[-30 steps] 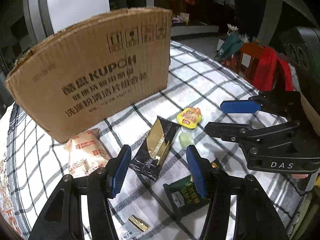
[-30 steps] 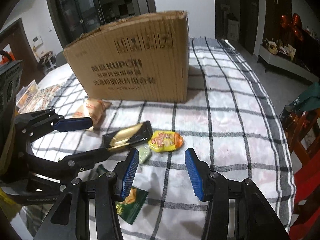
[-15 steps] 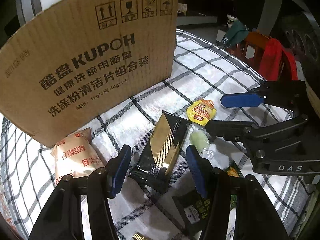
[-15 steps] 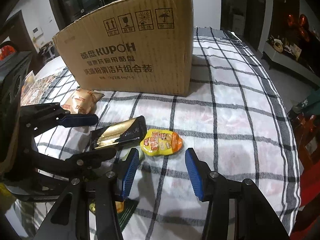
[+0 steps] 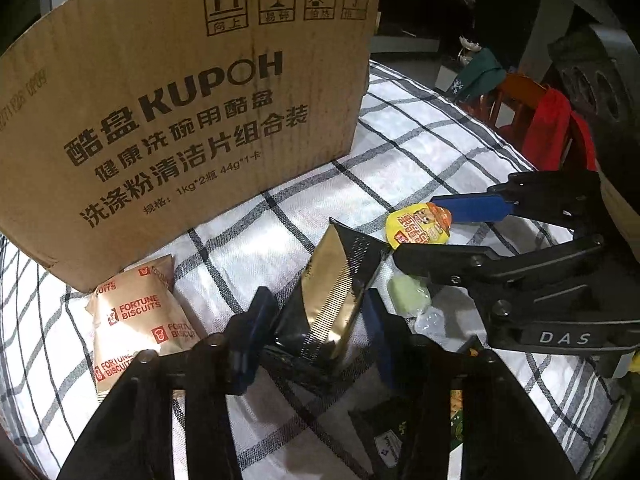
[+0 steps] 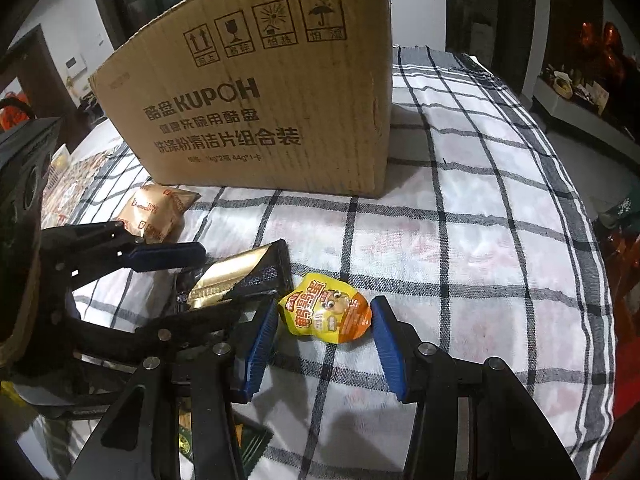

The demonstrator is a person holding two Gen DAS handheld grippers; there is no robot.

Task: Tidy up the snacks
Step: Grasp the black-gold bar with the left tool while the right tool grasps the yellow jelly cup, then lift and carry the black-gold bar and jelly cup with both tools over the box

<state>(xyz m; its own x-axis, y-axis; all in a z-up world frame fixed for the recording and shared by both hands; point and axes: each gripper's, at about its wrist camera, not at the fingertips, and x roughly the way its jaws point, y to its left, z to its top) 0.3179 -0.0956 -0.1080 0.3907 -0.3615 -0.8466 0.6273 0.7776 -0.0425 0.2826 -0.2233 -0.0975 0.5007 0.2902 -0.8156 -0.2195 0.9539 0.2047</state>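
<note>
My left gripper [image 5: 316,334]: jaws spread, straddling the near end of the black-and-gold foil packet [image 5: 328,300]. My right gripper [image 6: 324,344]: jaws spread around the glossy yellow pouch [image 6: 326,314], no contact seen. Pale green candy [image 5: 410,294] beside the packet, biscuit bag [image 5: 136,320] left. Corrugated cardboard box [image 6: 260,96] stands behind on the checked-cloth table [image 6: 460,240].

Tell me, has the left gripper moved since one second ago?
Yes. The left gripper came forward toward the cardboard box; its fingers now flank the black-gold packet.
</note>
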